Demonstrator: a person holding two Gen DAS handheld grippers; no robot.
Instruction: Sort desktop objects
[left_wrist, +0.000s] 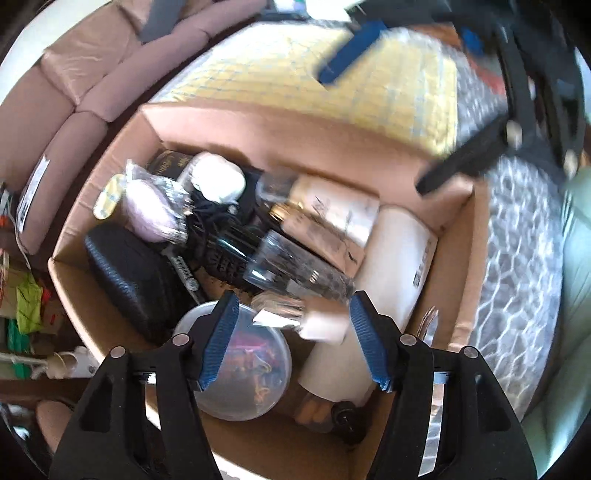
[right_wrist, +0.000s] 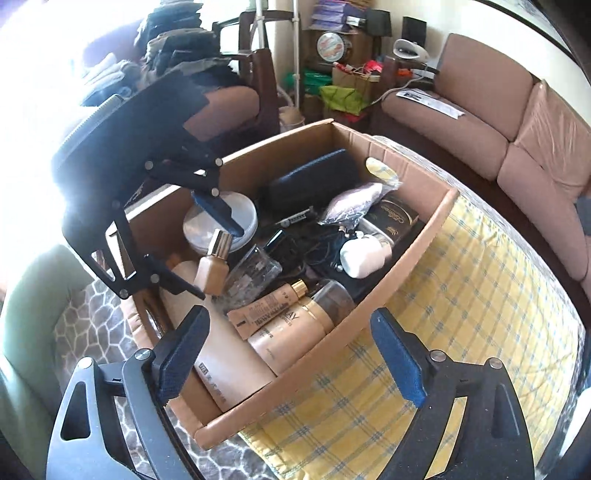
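foundation bottle (right_wrist: 214, 262) in cardboard box (right_wrist: 406, 254), upright, cap up, tilted | between left gripper (right_wrist: 221, 258) fingers, contact unclear | neighbours: round lidded tub (right_wrist: 221, 218), clear case (right_wrist: 255, 273) | right gripper (right_wrist: 291, 354) wide, empty, over box edge

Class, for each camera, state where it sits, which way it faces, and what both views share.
Left wrist: on the left gripper, looking steeply down into the brown cardboard box; own blue-padded fingers show.
Right wrist: on the right gripper, looking slantwise across the box towards the pink sofa; own fingers show.
Shared: the box; each sees the other gripper.
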